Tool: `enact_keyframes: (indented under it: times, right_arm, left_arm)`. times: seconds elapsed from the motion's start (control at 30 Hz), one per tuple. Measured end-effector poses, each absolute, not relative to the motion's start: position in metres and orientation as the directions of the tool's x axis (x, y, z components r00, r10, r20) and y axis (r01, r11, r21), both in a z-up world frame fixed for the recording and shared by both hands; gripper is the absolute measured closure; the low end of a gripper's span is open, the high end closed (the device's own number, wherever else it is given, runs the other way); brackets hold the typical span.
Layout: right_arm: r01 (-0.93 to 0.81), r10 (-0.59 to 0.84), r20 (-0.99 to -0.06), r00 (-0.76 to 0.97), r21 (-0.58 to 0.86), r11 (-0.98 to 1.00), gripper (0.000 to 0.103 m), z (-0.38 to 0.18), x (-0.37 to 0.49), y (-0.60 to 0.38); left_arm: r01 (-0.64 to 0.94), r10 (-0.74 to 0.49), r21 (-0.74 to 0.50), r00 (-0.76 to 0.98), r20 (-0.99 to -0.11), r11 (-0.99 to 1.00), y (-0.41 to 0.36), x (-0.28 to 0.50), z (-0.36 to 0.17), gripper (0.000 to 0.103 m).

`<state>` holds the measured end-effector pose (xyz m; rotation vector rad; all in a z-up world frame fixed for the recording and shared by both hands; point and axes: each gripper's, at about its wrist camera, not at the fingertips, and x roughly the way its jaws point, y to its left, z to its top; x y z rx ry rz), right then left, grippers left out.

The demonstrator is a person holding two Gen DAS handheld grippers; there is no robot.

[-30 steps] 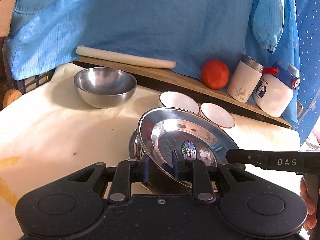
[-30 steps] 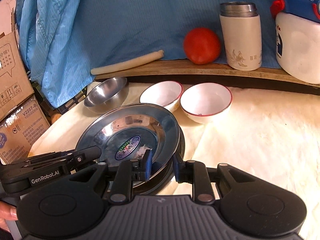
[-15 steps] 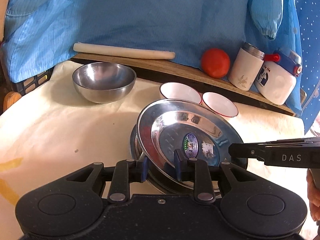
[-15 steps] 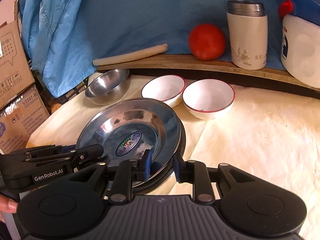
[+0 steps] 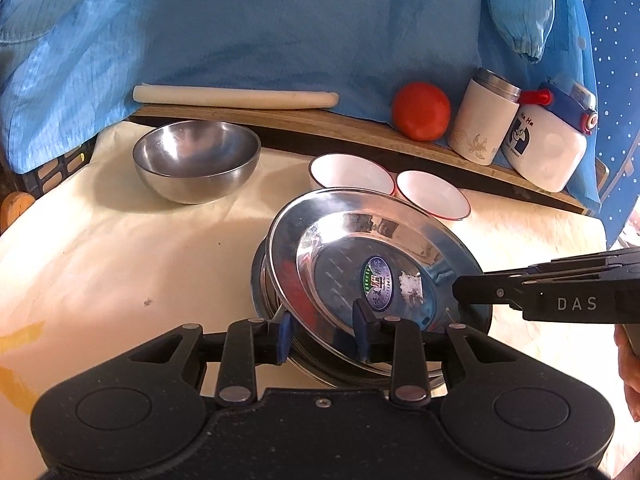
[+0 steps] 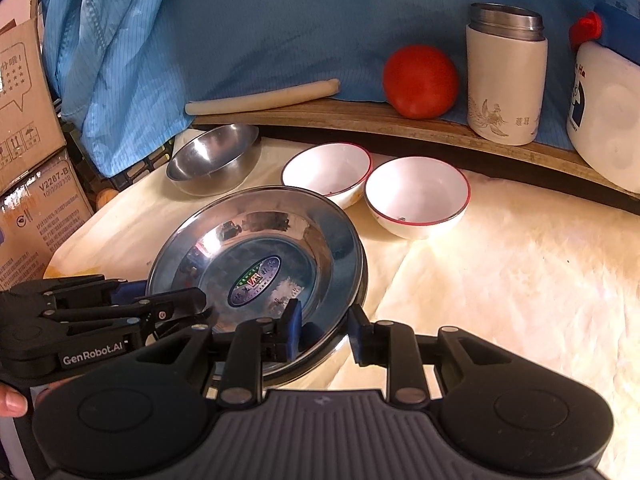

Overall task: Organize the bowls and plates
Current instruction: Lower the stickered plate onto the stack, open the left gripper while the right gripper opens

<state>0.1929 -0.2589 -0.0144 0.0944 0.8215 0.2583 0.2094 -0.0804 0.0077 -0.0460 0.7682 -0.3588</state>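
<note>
A shiny steel plate [image 5: 380, 248] [image 6: 256, 248] with a sticker in its middle lies slightly tilted on a stack of steel plates [image 5: 260, 280] on the cream cloth. My left gripper [image 5: 323, 332] straddles its near rim. Its jaws are opening, and the pads stand apart from the rim. My right gripper [image 6: 325, 330] straddles the rim on the other side, one pad inside the plate and one outside, a little apart. A steel bowl [image 5: 196, 160] [image 6: 214, 164] stands at the back left. Two white red-rimmed bowls [image 5: 352, 172] [image 5: 432, 198] sit behind the plates.
A wooden ledge [image 5: 320, 124] at the back carries a pale rolling stick [image 5: 236, 96], a tomato [image 5: 420, 110], a white steel-lidded jar [image 5: 484, 120] and a white bottle [image 5: 548, 148]. Blue cloth hangs behind. Cardboard boxes [image 6: 24, 120] stand at the left. A hand [image 5: 628, 364] shows at the right.
The top plate has sunk from a steeper tilt to lie lower on the stack. The left gripper's jaws have widened around its rim. The right gripper's jaws have spread slightly.
</note>
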Motion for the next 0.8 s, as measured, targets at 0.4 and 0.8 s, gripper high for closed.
enact_keyframes:
  times: [0.4, 0.8]
  right_arm:
    - [-0.199, 0.258, -0.72, 0.645, 0.167, 0.966, 0.074, -0.0141, 0.1953, -0.2577]
    - [-0.225, 0.249, -0.726, 0.641, 0.132, 0.965, 0.075, -0.0141, 0.1937, -0.2503]
  left_arm:
    - [0.308, -0.328, -0.156, 0.658, -0.677, 0.939, -0.0825, 0.209, 0.0075, 0.067]
    - [0.286, -0.289, -0.119, 0.681, -0.673, 0.951, -0.0767, 0.208, 0.0106, 0.05]
